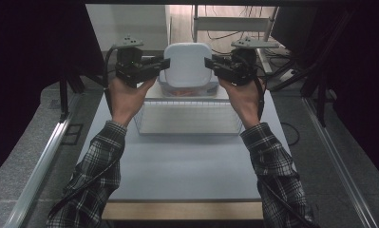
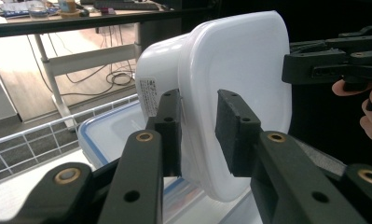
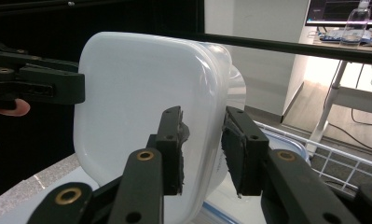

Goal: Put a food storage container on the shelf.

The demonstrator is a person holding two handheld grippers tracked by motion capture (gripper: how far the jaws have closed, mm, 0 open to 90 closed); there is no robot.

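A pale bench (image 1: 187, 161) fills a dim, curtained room. Above the wire basket (image 1: 189, 118), the white container (image 1: 188, 64) hangs tilted, its lid rim straddled by left claw (image 1: 164, 64) and right claw (image 1: 209, 64), pads slightly apart.

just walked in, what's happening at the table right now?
A person holds a gripper in each hand and has a white lidded container up between them, tipped on its side with the lid facing the person. The left gripper straddles the rim at one side edge, the right gripper at the other. Whether the pads press on the rim is hard to tell. The container hangs above a blue-rimmed container that sits beyond a wire basket on the table.
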